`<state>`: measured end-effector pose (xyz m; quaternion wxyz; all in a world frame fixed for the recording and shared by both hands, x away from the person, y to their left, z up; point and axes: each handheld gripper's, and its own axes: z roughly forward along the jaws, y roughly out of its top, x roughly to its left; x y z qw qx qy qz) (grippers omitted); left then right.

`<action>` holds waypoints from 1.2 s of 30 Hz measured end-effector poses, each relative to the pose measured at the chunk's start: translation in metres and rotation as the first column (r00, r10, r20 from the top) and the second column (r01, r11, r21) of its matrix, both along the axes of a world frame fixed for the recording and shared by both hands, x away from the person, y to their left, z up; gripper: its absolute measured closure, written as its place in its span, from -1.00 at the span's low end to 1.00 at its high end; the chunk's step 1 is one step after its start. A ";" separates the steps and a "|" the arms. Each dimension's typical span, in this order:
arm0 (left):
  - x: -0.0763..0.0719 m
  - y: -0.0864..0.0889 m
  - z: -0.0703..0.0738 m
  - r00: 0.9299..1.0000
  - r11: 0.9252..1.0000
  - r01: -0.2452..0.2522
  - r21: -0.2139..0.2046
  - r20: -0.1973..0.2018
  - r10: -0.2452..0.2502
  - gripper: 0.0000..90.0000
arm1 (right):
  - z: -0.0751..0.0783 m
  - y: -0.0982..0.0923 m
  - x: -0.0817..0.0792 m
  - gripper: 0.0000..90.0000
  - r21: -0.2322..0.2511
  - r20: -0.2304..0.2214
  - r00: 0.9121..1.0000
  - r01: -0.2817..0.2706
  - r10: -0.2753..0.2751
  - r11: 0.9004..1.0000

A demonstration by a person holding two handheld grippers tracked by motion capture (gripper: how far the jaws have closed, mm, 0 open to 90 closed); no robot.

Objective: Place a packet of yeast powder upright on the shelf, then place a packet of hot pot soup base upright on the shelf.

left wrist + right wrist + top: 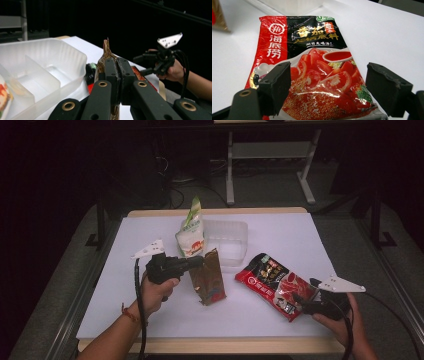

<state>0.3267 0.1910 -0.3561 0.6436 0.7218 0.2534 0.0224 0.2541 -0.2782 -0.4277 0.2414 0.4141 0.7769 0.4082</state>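
Near-left of table, high view: left gripper [196, 262] clamps the top edge of a brown foil pouch [208, 280]; the pouch hangs off the white table [125, 285], just near of the clear tray [227, 242].
High view, containers: tray is translucent plastic with dividers; a green-and-white bag [191, 235] stands at its left end, whether inside it or against it I cannot tell.
High view, right side: red sauce packet [276, 285] lies flat; right gripper [304, 306] sits at its near-right corner.
Left gripper view, jaws: closed together on the crimped seal of the brown foil pouch [107, 53].
Left gripper view, tray: the compartments [37, 75] in sight look empty.
Right gripper view, jaws: wide apart, straddling the near end of the red sauce packet [312, 70], pads not touching it.
Handling, pouch (judgement): light, crinkly, slick foil; likely to swing; the top seal is the firmest hold.
Handling, packet (judgement): soft, glossy, heavier with filling; pinch an edge seam, not the belly.
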 end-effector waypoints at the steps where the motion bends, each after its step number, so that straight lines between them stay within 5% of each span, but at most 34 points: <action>1: 0.000 0.001 0.001 1.000 1.000 -0.002 -0.004 0.005 0.002 0.94 | 0.000 0.000 0.000 -0.56 -0.002 0.000 1.000 0.001 -0.001 1.000; 36: 0.013 0.013 0.021 0.991 0.991 -0.116 -0.069 0.058 0.120 0.94 | 0.002 -0.005 -0.005 -0.56 0.011 0.020 1.000 0.018 -0.018 1.000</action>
